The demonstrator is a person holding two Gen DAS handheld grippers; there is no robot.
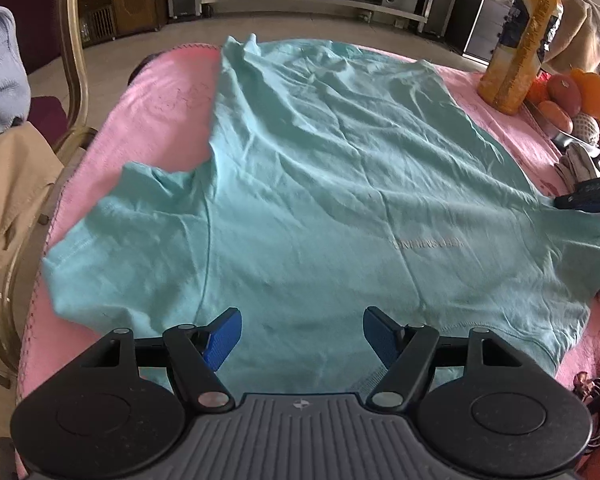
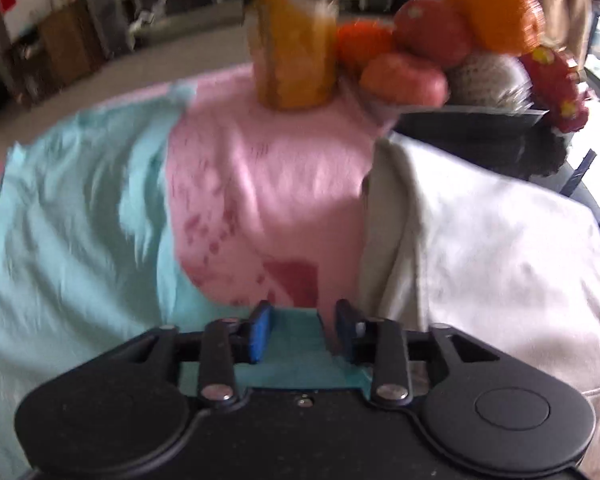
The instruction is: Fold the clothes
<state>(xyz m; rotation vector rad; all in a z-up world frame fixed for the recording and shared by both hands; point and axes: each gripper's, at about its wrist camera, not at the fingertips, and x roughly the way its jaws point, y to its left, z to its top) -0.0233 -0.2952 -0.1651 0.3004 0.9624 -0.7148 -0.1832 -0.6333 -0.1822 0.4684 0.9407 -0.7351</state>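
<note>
Left wrist view. My left gripper (image 1: 302,330) hung over the near part of the turquoise T-shirt (image 1: 320,184), its blue pads (image 1: 224,336) standing wide apart with only flat cloth below them and nothing pinched. The T-shirt lay spread and creased across the pink cover (image 1: 168,100) of the table, hem toward the far edge, one sleeve (image 1: 112,220) lying out to the left over the pink. A faint printed word (image 1: 428,245) showed upside down on the chest. At the far right stood an orange juice bottle (image 1: 520,44) and, just beside it, a bowl of fruit (image 1: 572,100). A dark gripper tip, my right gripper (image 1: 588,196), rested at the shirt's right edge. To the left, a chair (image 1: 74,80) carried a blue garment (image 1: 0,68) and a beige one (image 1: 8,200).

Right wrist view (blurred). My right gripper (image 2: 303,330) was partly open, its jaws at a narrow gap; a turquoise fold of the T-shirt (image 2: 60,240) lay between the blue pads (image 2: 260,332), though I could not tell whether the pads touched it. Ahead lay the pink cover (image 2: 268,184), a white garment (image 2: 500,248) to the right, and beyond them the juice bottle (image 2: 296,40) and the fruit bowl (image 2: 468,118).
</note>
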